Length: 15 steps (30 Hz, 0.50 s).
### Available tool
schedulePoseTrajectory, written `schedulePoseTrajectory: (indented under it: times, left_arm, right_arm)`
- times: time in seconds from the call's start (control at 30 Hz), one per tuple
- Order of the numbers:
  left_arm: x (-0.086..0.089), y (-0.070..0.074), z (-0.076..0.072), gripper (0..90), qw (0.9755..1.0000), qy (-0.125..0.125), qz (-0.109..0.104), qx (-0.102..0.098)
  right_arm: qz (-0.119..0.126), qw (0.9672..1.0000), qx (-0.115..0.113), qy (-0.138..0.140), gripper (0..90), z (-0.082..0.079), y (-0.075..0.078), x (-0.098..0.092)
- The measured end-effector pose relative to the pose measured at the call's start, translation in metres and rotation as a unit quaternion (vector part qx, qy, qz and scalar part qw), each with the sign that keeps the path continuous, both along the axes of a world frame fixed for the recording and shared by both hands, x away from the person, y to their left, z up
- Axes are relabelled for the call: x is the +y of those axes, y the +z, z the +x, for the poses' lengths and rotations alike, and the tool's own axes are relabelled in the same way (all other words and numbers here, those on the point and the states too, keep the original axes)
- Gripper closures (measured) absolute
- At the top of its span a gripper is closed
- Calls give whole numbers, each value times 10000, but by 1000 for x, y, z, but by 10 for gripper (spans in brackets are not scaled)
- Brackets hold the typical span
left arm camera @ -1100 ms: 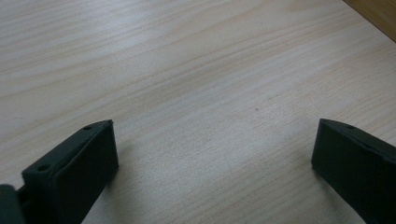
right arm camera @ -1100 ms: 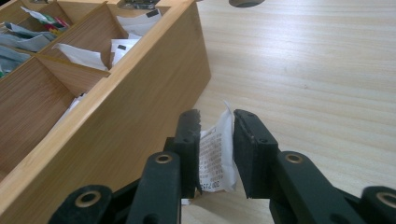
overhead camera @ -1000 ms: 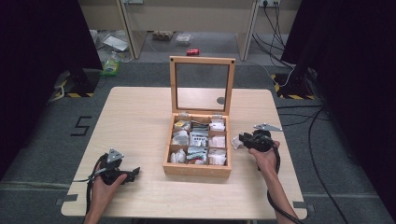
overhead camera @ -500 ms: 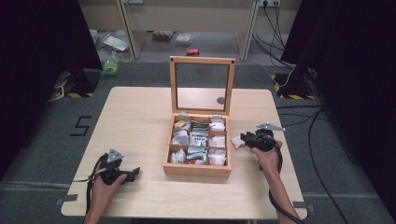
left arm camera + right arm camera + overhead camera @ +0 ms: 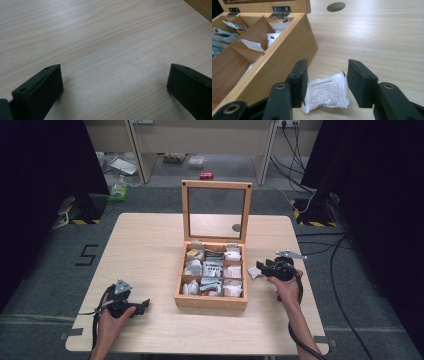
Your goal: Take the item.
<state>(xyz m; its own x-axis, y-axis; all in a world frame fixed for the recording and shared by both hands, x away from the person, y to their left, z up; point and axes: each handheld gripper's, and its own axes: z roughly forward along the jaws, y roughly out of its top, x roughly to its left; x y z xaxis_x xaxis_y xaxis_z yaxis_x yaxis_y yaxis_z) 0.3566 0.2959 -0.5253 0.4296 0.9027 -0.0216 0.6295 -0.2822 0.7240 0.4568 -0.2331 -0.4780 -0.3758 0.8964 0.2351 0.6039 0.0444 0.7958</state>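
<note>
A: How far along is it?

B: The white sachet [image 5: 327, 93] lies on the bench [image 5: 150, 250], just beside the wooden box [image 5: 211, 301], outside it. The right claw [image 5: 325, 80] has just been opening; its jaws straddle the sachet, apparently without pressing.

A: And the sachet itself?

B: Crinkled, with small print. The left claw [image 5: 112, 82] rests open and empty.

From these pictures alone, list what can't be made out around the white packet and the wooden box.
- White packet: its printed text is too small and blurred in the right gripper view; the right gripper, jaws just opening, covers its left edge.
- Wooden box: packet labels too small in the high view.
- Left gripper: the wooden box is cut off by the top right corner of the left gripper view.
</note>
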Motion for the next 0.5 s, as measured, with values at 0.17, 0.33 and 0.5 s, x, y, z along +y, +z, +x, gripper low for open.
schedulePoseTrajectory:
  times: [0.17,0.33,0.5]
  left_arm:
    - [0,0,0,0,10000,0,0,0]
    - [0,0,0,0,10000,0,1,0]
    - [0,0,0,0,10000,-5,-1,1]
  right_arm:
    - [50,10000,31,-16,436,0,3,1]
    - [56,9999,74,-40,396,2,3,1]
    - [104,9998,122,-79,370,2,4,0]
